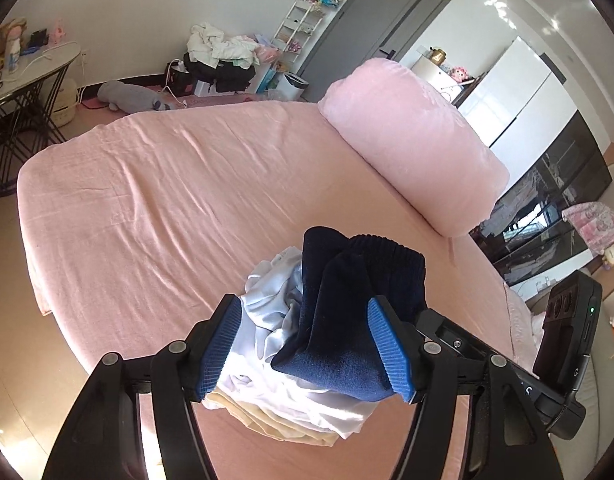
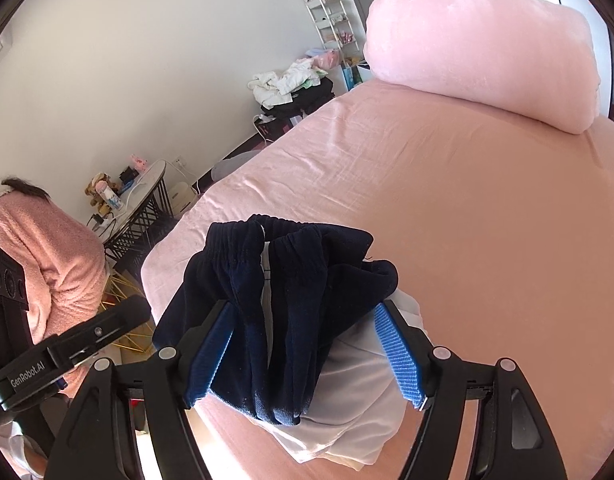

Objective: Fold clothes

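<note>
A folded navy garment (image 1: 347,280) with a ribbed waistband lies on top of a small pile at the near edge of the pink bed (image 1: 167,200). Under it are a crumpled white garment (image 1: 271,300) and a cream one (image 1: 263,416). My left gripper (image 1: 305,308) stands open, its blue pads on either side of the pile. In the right wrist view the navy garment (image 2: 299,264) bunches between the pads of my right gripper (image 2: 303,308), also open, with the white garment (image 2: 355,400) beneath. The pads do not squeeze the cloth.
A large pink rolled blanket (image 1: 415,132) lies at the bed's far right. Beyond the bed are a side table (image 1: 23,80), heaped laundry (image 1: 223,48) on the floor and a dark glass cabinet (image 1: 555,200). A person in pink fleece (image 2: 39,248) stands at the left.
</note>
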`<state>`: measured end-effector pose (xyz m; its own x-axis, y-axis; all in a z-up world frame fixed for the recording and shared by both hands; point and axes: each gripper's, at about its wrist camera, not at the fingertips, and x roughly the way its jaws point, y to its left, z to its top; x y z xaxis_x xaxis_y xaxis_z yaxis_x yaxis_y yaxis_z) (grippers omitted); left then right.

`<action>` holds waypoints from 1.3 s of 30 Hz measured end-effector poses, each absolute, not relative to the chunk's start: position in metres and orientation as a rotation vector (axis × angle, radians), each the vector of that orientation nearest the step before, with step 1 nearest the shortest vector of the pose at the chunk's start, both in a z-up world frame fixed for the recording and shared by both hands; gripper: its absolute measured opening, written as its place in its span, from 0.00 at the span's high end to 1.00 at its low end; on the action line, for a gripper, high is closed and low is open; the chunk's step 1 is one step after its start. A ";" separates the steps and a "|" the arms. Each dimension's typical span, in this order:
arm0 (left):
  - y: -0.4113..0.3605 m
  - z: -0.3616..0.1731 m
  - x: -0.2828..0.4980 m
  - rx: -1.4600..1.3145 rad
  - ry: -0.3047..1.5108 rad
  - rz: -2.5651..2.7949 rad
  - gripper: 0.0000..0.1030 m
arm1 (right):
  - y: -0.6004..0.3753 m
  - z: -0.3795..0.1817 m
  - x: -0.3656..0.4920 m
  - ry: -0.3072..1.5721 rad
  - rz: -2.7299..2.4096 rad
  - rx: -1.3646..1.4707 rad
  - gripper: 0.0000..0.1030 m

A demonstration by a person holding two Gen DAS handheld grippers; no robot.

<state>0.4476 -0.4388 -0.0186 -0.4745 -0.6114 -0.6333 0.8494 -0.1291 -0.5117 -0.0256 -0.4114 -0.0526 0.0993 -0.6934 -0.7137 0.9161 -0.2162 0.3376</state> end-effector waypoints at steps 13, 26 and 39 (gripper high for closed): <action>-0.398 -0.017 0.434 0.467 0.800 -1.811 0.37 | -0.364 -0.042 -0.030 0.354 -1.525 0.915 0.30; -0.354 -0.031 0.413 0.529 0.803 -1.868 0.37 | -0.295 -0.043 -0.020 0.419 -1.563 0.866 0.29; -0.310 -0.058 0.425 0.577 0.710 -1.797 0.37 | -0.277 -0.039 0.030 0.599 -1.590 0.703 0.30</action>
